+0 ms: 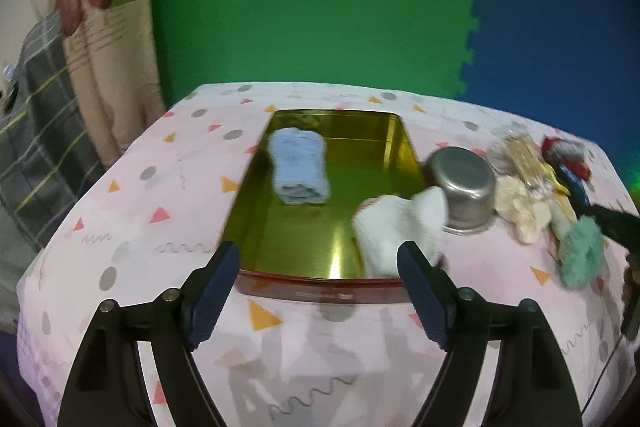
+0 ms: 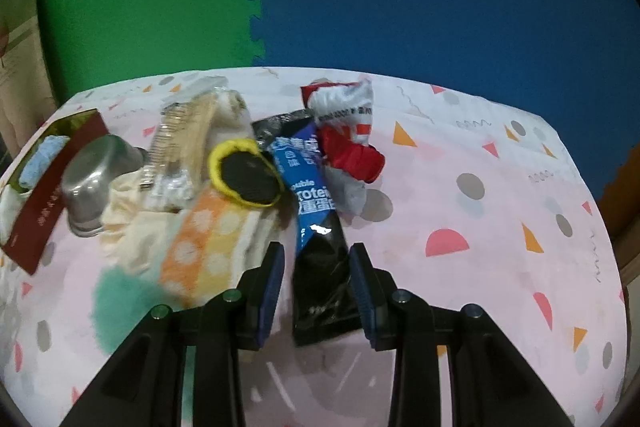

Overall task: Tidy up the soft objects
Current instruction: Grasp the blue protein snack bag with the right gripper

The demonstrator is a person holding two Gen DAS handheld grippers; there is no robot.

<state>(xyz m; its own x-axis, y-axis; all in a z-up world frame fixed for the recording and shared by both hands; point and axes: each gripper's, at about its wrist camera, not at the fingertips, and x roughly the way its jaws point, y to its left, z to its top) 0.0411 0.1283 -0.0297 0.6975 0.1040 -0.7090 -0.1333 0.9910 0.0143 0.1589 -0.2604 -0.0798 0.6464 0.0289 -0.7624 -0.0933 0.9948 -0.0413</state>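
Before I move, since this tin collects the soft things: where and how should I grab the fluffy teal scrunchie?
Probably pinch the fluffy teal scrunchie across its near, lower end, coming from above on the side facing you. It lies elongated on the pink patterned tablecloth; its far end touches the cream cloth, while the near end looks clear.

Glossy gold metal tin (image 1: 404,143), terry towel (image 1: 298,167)

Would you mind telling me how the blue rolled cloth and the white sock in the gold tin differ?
The blue rolled cloth is pale blue; the white sock is white. The cloth lies rolled, wholly inside the gold tin, toward its far left; the sock sprawls unrolled at the near right, draping over the rim. Both are soft fabric.
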